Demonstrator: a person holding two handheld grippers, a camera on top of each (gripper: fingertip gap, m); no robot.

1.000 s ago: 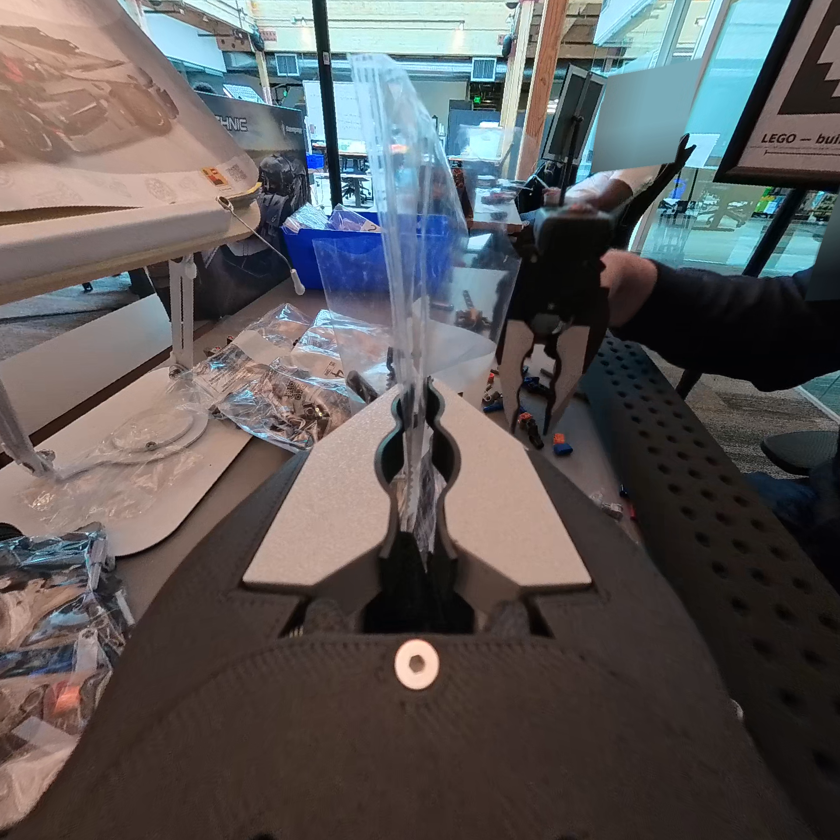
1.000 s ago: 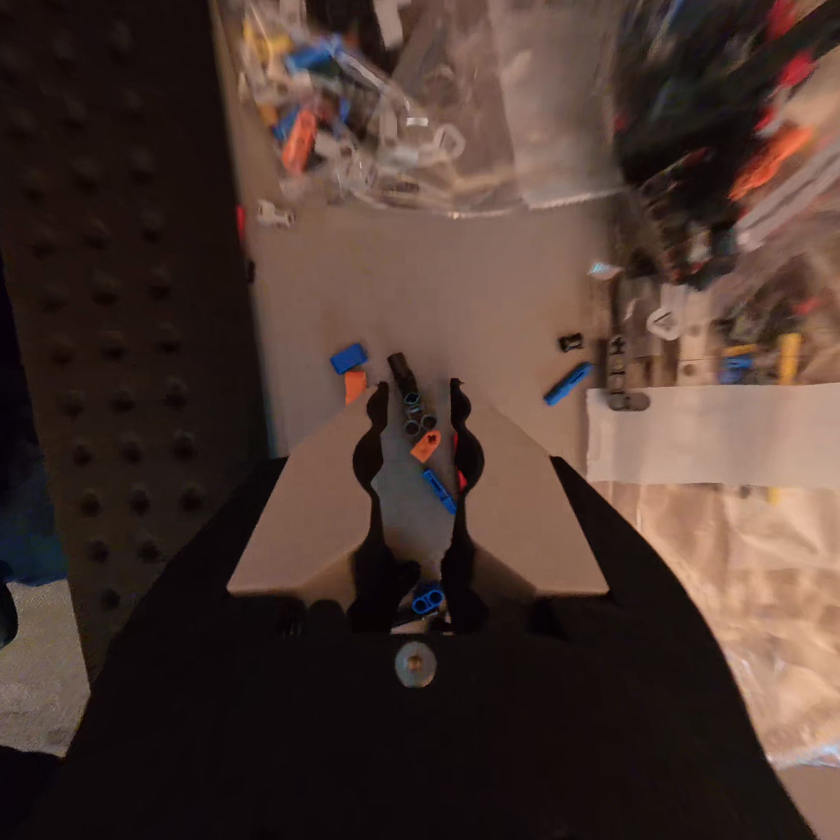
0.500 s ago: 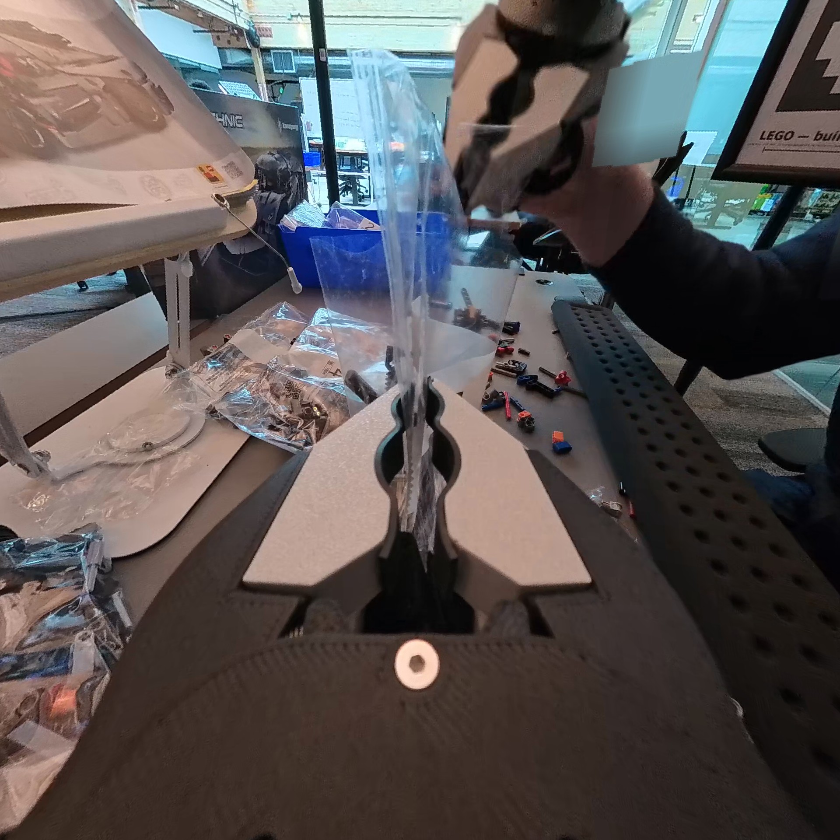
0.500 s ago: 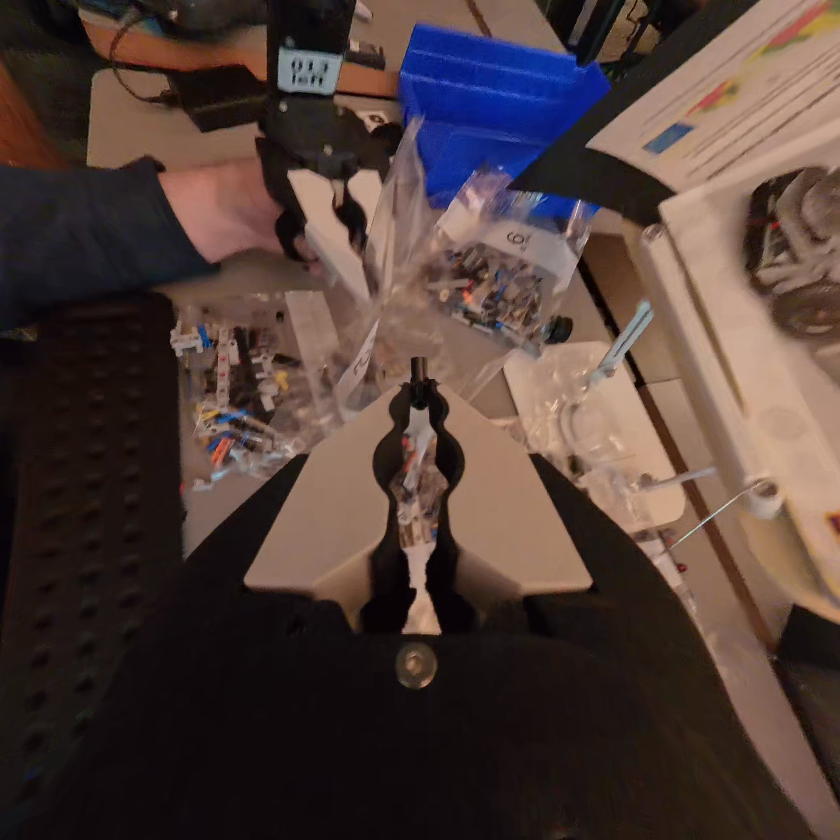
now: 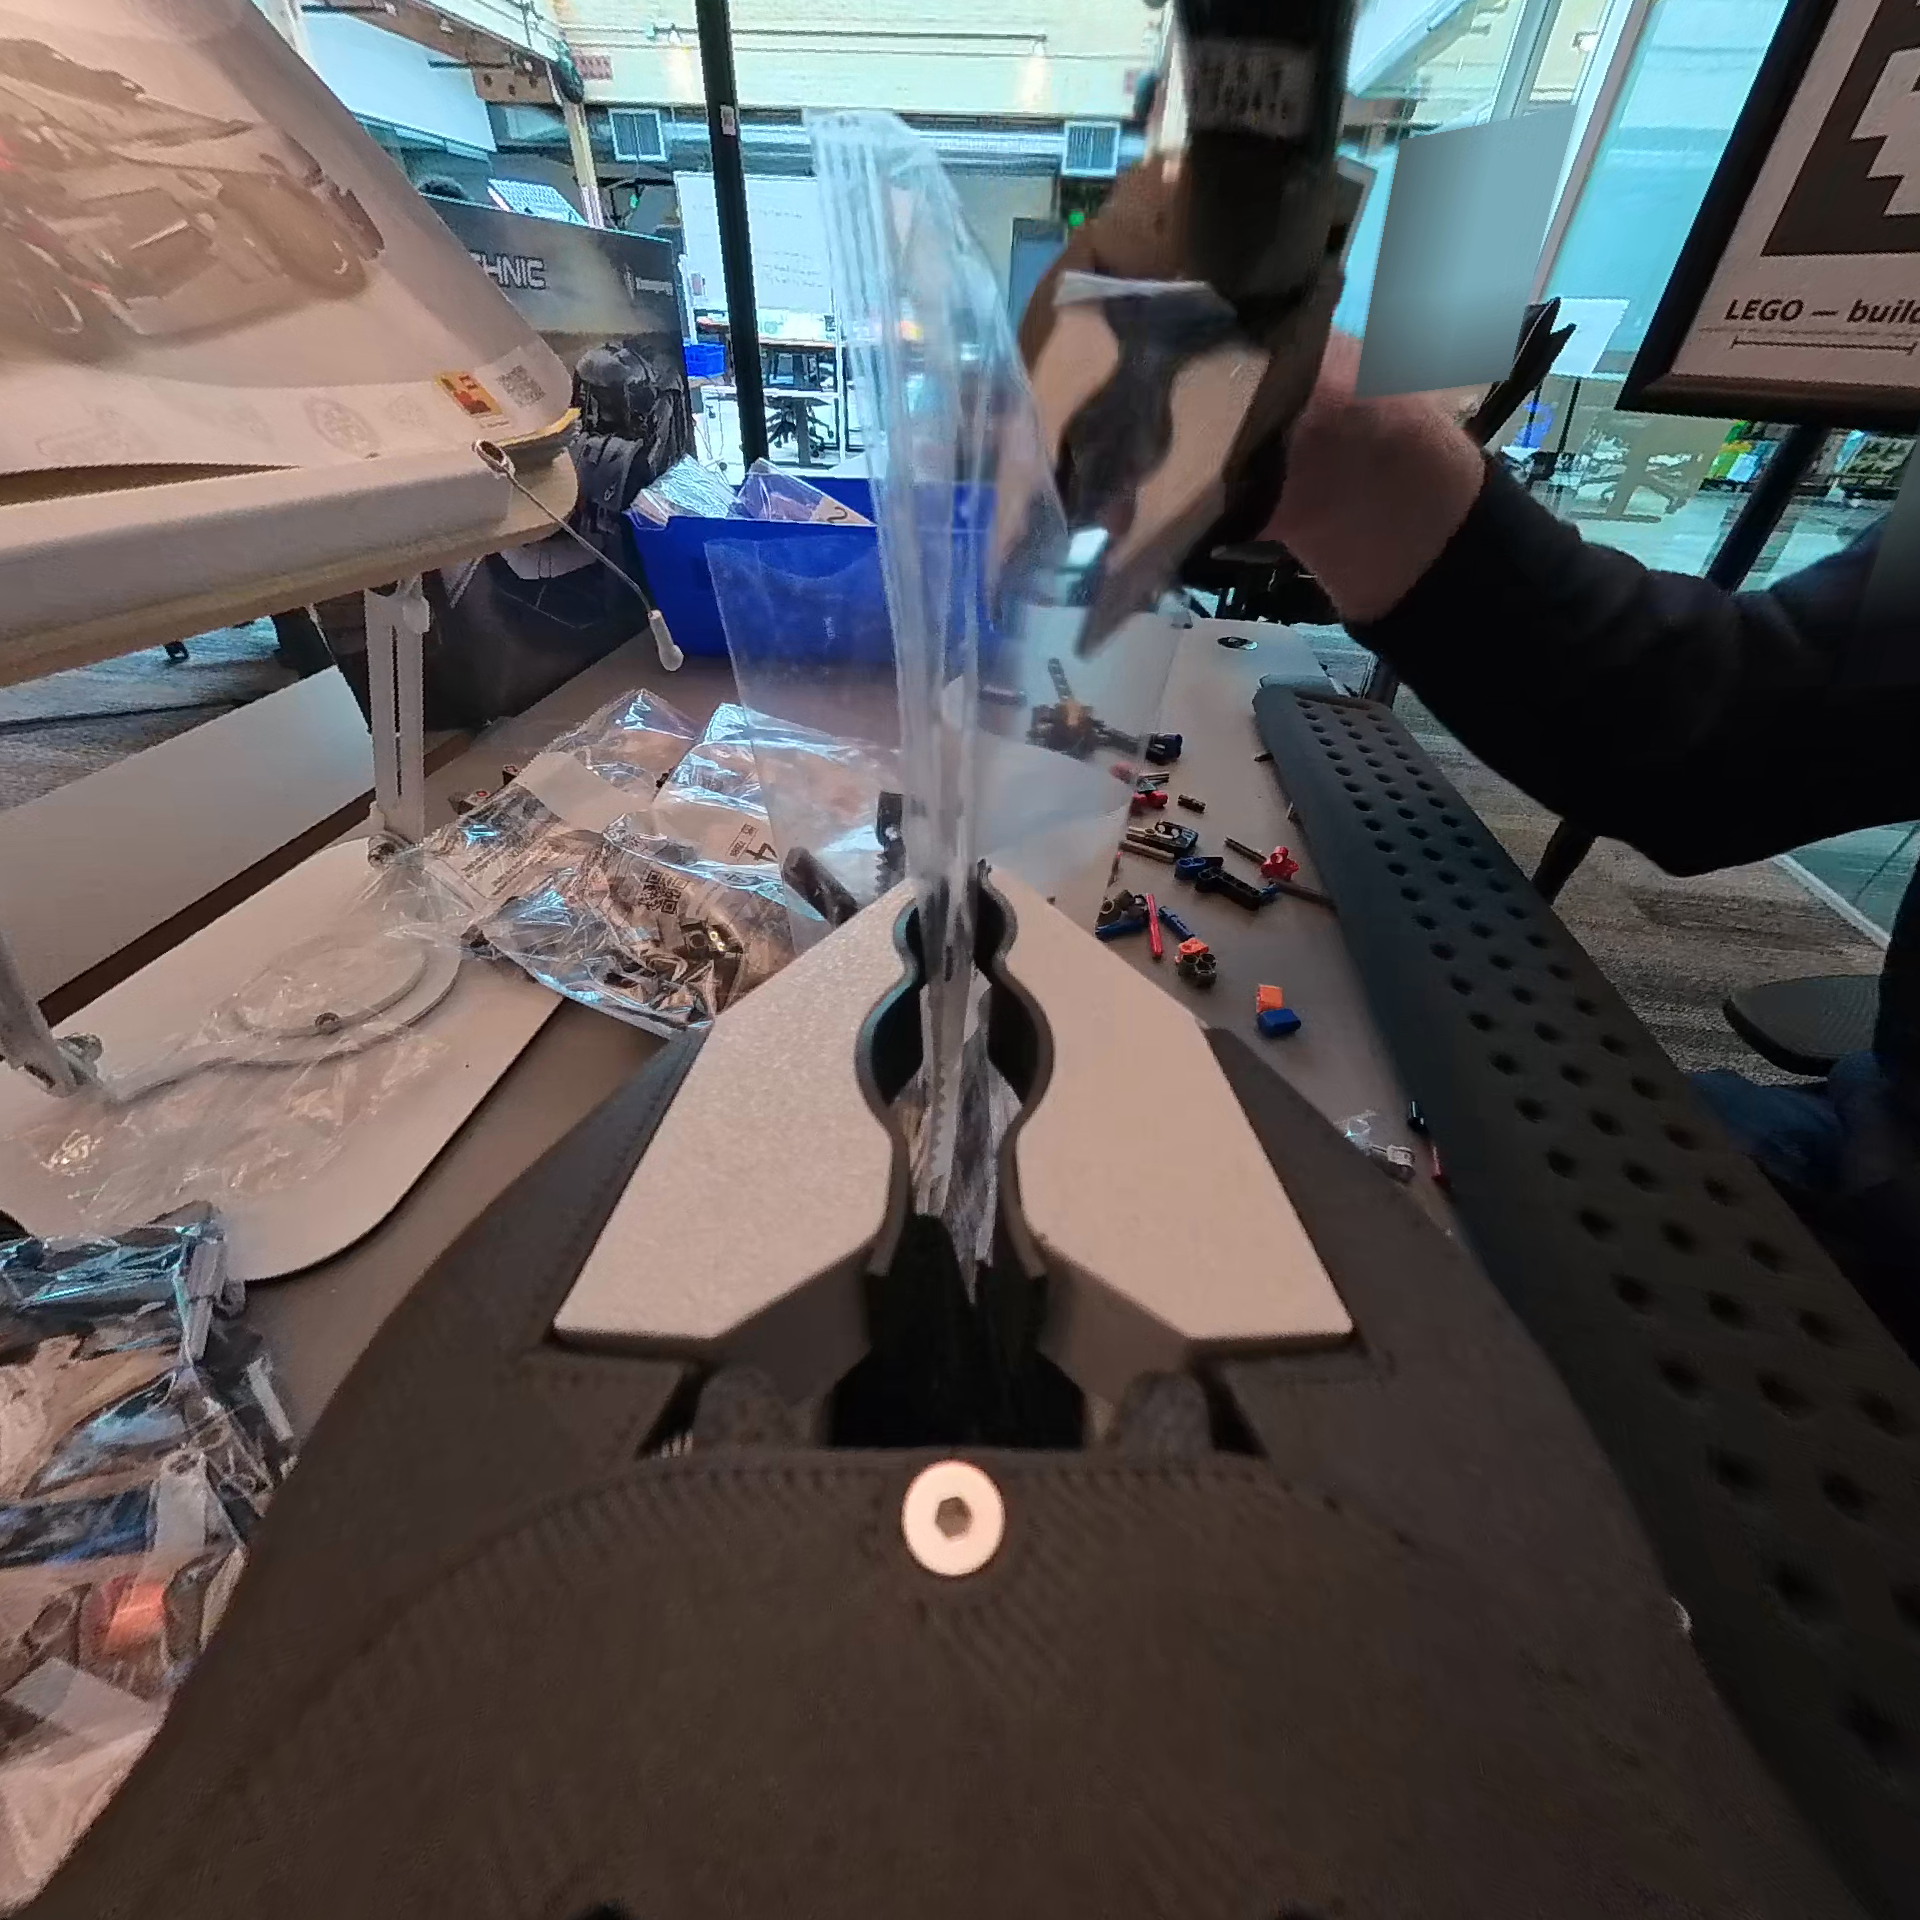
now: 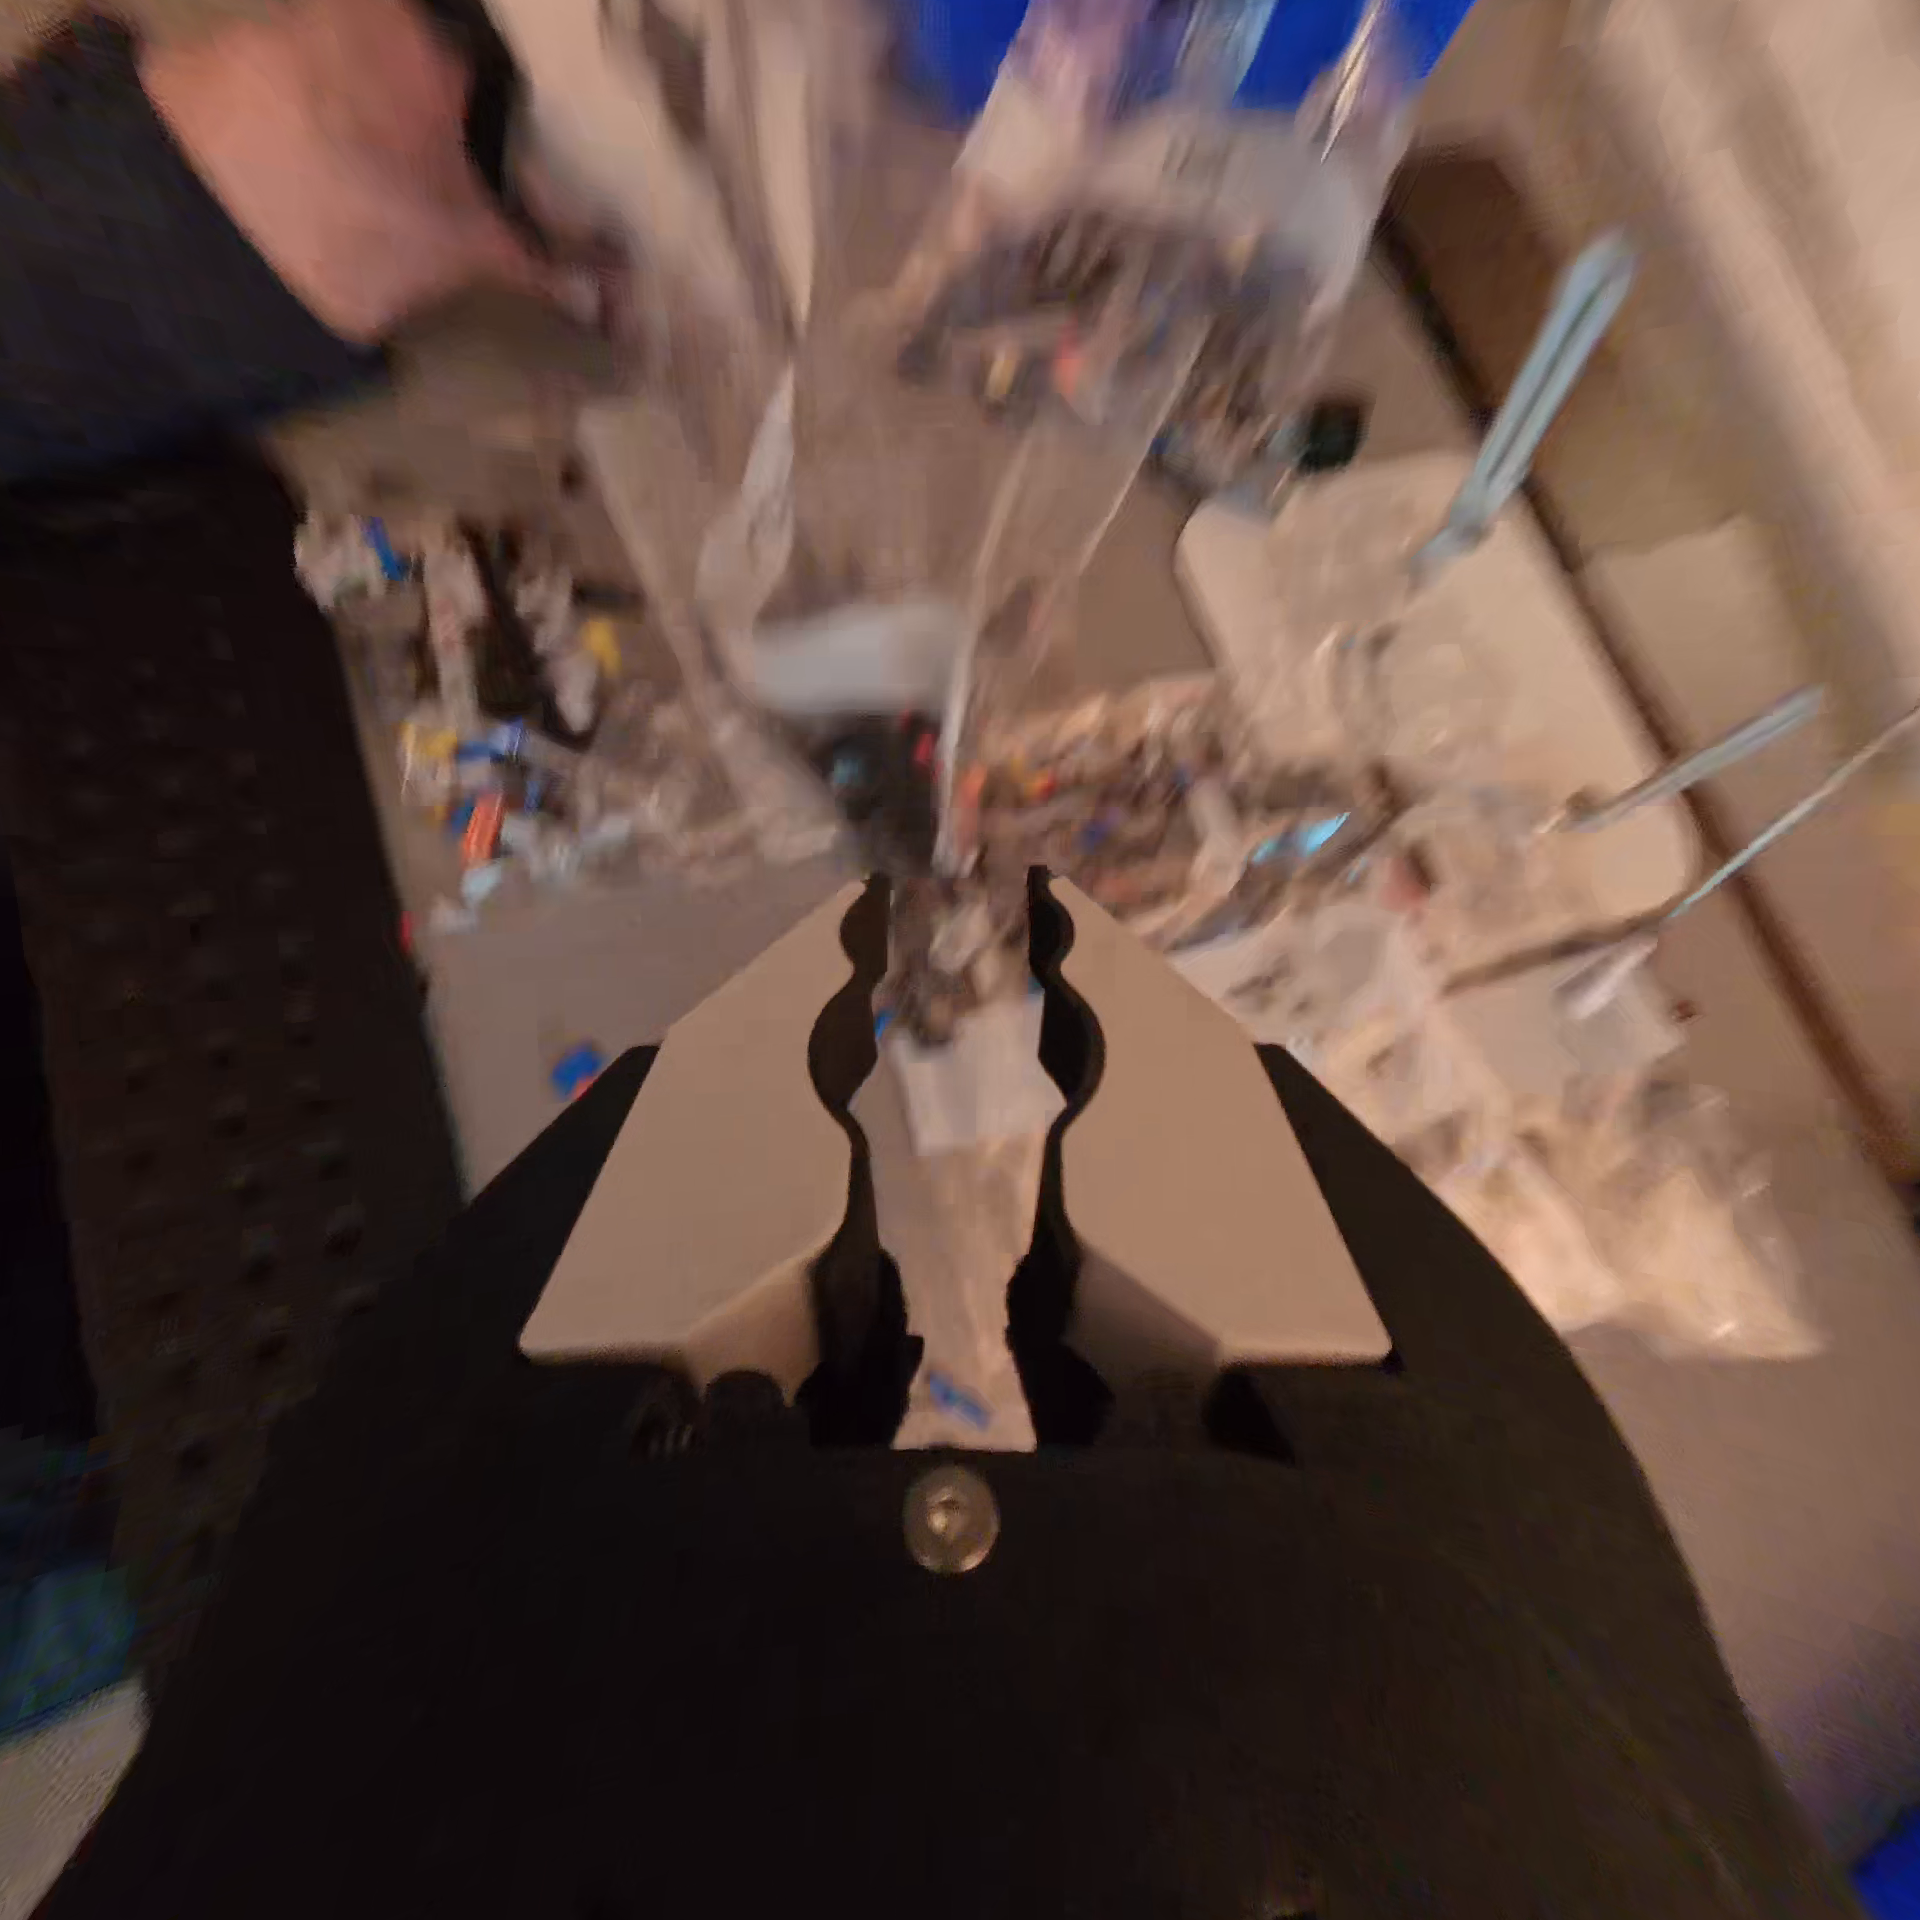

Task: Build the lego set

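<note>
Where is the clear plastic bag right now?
In the left wrist view, the clear bag stands upright at centre, pinched in the left gripper, with the right gripper at its upper right edge.

Open-plan office — glass walls [image 5: 1621, 187], distant desks [image 5: 795, 358], framed sign [image 5: 1808, 208].

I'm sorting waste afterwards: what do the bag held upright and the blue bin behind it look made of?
Bag: thin clear plastic film, glossy; the scene shows through it and it creases. Blue bin: probably rigid moulded plastic, opaque, smooth, though it is partly hidden.
</note>
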